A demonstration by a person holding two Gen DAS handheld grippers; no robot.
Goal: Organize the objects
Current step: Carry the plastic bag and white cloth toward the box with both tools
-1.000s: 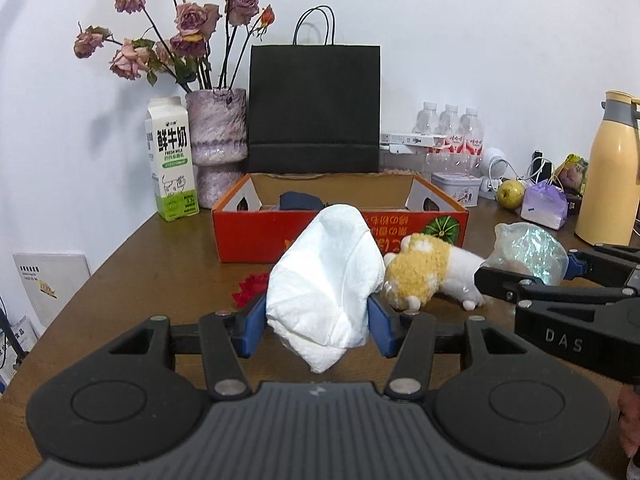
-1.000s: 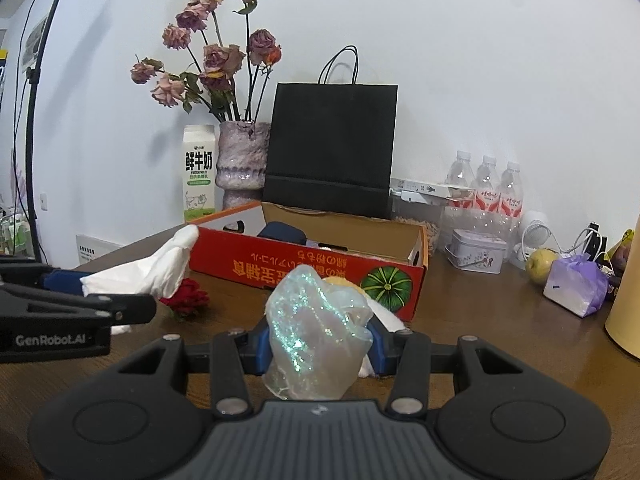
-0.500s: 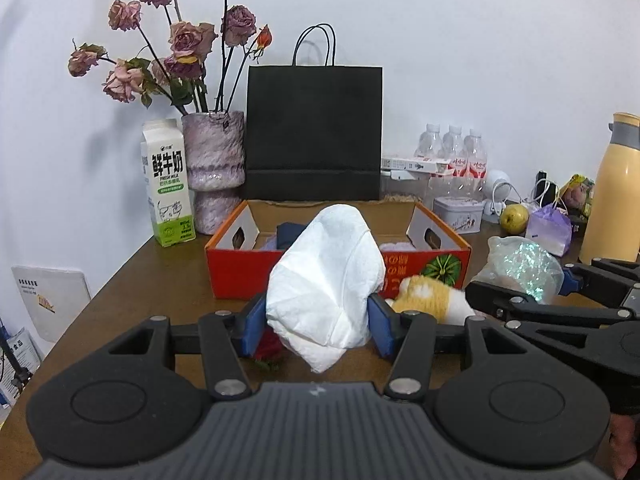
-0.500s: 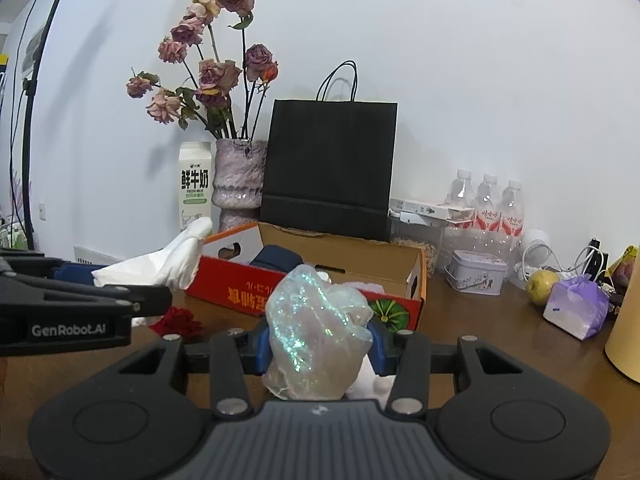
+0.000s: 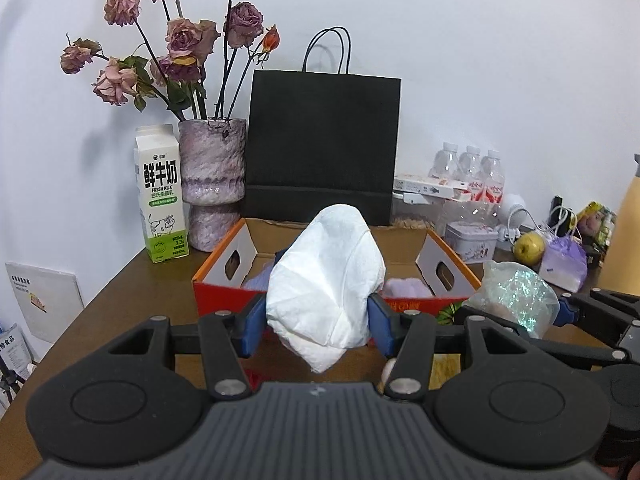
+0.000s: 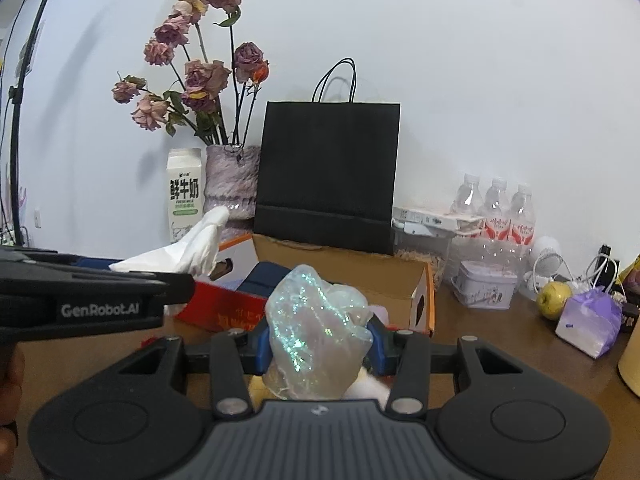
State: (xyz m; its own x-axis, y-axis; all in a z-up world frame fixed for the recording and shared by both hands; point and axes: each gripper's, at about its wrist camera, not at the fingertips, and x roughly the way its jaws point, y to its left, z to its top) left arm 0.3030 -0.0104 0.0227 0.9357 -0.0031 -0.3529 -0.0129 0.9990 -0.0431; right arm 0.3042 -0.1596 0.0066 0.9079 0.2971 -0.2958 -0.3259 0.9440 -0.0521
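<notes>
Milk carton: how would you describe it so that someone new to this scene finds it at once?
Find the tall black paper bag against the white wall. Left of it stands a mottled purple vase of wilted roses, and the milk carton stands just left of that vase. It is the only white gable-topped box there, with a green base and a small cow drawing.

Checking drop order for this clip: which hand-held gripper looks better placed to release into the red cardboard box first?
Probably left. The left hand-held gripper holds the white crumpled tissue centred before the red cardboard box; the right hand-held gripper holds the iridescent plastic wrap nearer its right corner.
</notes>
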